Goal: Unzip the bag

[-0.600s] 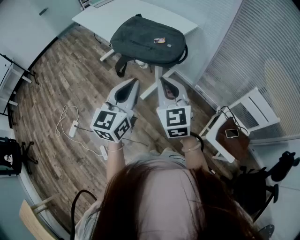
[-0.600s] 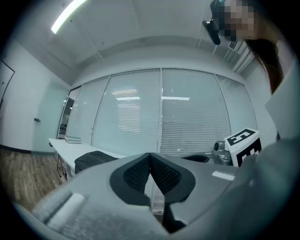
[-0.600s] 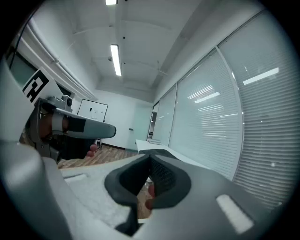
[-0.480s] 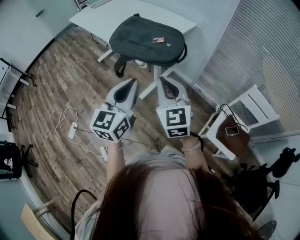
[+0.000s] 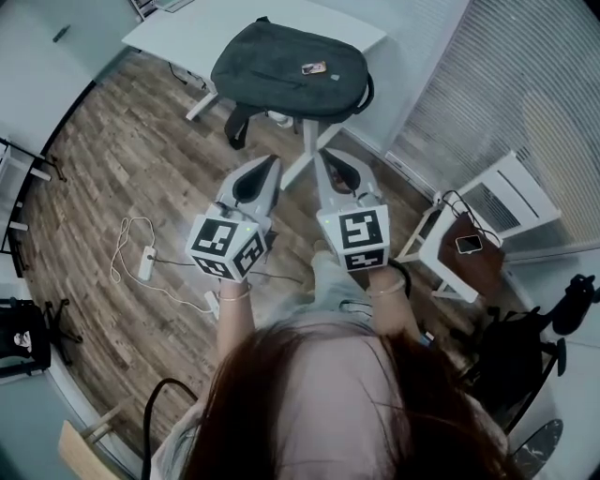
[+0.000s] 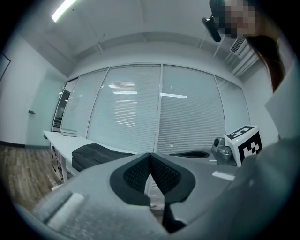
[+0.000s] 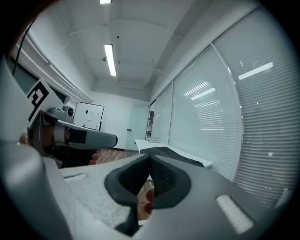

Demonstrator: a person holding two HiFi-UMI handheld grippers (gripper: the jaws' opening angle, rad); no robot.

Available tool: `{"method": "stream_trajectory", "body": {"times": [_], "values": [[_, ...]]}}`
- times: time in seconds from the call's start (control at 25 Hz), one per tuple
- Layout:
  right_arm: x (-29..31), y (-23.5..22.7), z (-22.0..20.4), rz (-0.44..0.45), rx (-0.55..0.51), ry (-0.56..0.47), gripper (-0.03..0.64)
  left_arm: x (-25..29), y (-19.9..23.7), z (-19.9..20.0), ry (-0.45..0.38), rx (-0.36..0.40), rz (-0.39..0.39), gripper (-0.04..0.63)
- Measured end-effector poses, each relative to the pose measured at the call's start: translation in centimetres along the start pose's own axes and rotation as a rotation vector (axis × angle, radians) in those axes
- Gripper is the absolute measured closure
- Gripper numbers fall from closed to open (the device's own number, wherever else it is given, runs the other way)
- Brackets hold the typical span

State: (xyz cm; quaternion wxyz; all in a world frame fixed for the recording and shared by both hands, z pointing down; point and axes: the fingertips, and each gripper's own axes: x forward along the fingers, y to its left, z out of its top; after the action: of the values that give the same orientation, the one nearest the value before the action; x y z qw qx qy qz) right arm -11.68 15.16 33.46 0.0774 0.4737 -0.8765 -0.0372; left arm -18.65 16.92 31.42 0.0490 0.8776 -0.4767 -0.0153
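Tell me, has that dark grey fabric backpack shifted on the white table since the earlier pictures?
No. The dark grey fabric backpack lies on the same patch of the white table, straps hanging over its near edge; only the camera drifted.

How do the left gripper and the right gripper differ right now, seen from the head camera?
The left gripper slants toward the right of the head view, while the right gripper slants slightly left, so their tips converge. The left marker cube is turned to show two faces, but the right marker cube shows one face squarely. Both have their jaws together on nothing, and neither touches the backpack on the table.
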Motion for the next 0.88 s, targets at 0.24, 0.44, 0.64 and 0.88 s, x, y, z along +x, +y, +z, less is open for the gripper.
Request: {"method": "stream_trajectory", "body": {"times": [0.24,0.44,0.64,0.88], "values": [[2.4,-0.4,-1.7,0.015,0.005,0.045,0.584,2.0,1.4,-0.6,0.008,0.000,-0.001,0.586],[5.0,-1.7,-3.1,0.019,0.004,0.073,0.584,4.6,3.1,-1.6,0.034,0.001,0.013,0.586],[7.9,-2.9,-5.0,0.032,0.009,0.111,0.584,7.4,5.0,-2.6,0.055,0.001,0.026,0.586],[11.0,-4.2,-7.1,0.043,0.012,0.161,0.584,10.4,7.3,-3.8,0.081,-0.003,0.059,0.586]]}}
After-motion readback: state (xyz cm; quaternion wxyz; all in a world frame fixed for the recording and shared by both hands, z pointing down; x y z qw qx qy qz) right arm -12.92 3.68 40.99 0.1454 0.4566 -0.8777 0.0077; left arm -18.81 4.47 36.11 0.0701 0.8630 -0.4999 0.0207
